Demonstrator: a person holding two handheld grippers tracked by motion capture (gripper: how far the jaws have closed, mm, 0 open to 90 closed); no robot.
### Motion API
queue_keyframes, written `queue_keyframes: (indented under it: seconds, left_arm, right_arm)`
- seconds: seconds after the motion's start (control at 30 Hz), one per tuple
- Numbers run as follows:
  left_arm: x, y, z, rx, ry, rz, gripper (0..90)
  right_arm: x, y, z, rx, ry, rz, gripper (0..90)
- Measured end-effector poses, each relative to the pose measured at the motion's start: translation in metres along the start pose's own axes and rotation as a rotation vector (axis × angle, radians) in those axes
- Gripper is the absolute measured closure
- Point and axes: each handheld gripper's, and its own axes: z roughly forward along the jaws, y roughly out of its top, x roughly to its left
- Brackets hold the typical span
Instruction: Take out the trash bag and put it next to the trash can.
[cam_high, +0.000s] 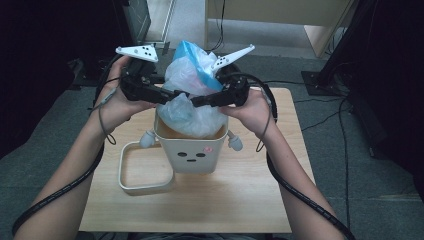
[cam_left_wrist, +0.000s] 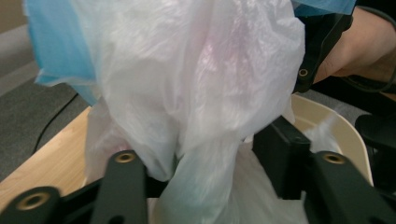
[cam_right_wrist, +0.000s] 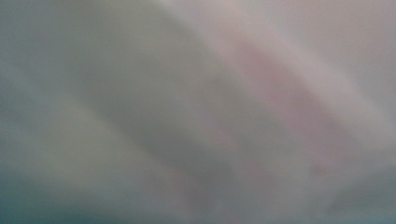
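A white and blue plastic bag (cam_high: 192, 75) bulges up out of a cream bin (cam_high: 192, 152) with a small face on its front. Both grippers meet at the bag's gathered neck, just above the bin's rim. My left gripper (cam_high: 177, 95) comes in from the left. In the left gripper view its jaws (cam_left_wrist: 201, 158) stand apart, with the bag (cam_left_wrist: 196, 70) loosely between them. From the right, my right gripper (cam_high: 196, 101) has its jaws close together on the neck. Blurred plastic (cam_right_wrist: 196, 112) lies right against the camera in the right gripper view.
The bin stands on a small wooden table (cam_high: 225, 200). A cream rectangular ring (cam_high: 122, 170) lies flat at the bin's left. Grey carpet, cables (cam_high: 325, 117) and dark furniture surround the table.
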Motion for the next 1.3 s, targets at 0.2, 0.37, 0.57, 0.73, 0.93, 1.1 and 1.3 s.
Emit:
queue_keyframes:
  seconds: [0.2,0.37,0.57,0.73,0.93,1.1,1.3]
  left_arm:
    - [0.004,-0.003,-0.021,-0.039,-0.007,-0.017,37.2]
    - [0.003,-0.009,-0.030,-0.028,-0.002,0.001,36.5]
    - [0.005,-0.017,-0.031,0.018,0.006,-0.003,32.8]
    - [0.007,-0.020,-0.032,0.007,-0.001,-0.018,31.9]
    - [0.007,-0.020,-0.044,-0.044,-0.006,-0.026,31.8]
    - [0.010,-0.021,-0.054,-0.048,0.019,-0.026,31.8]
    - [0.012,-0.029,-0.042,-0.019,0.020,-0.034,31.9]
  right_arm:
    - [-0.004,-0.003,-0.008,-0.003,-0.010,0.009,79.3]
    - [-0.002,-0.002,-0.013,-0.017,-0.008,0.002,79.4]
    - [-0.005,0.000,-0.019,-0.040,-0.003,0.025,79.4]
    - [-0.002,0.004,-0.024,-0.045,-0.003,0.014,79.3]
    - [0.003,0.012,-0.037,-0.059,-0.009,0.001,79.2]
    - [0.004,0.018,-0.051,-0.096,-0.020,0.006,79.1]
    - [0.004,0.023,-0.064,-0.120,-0.019,0.012,78.9]
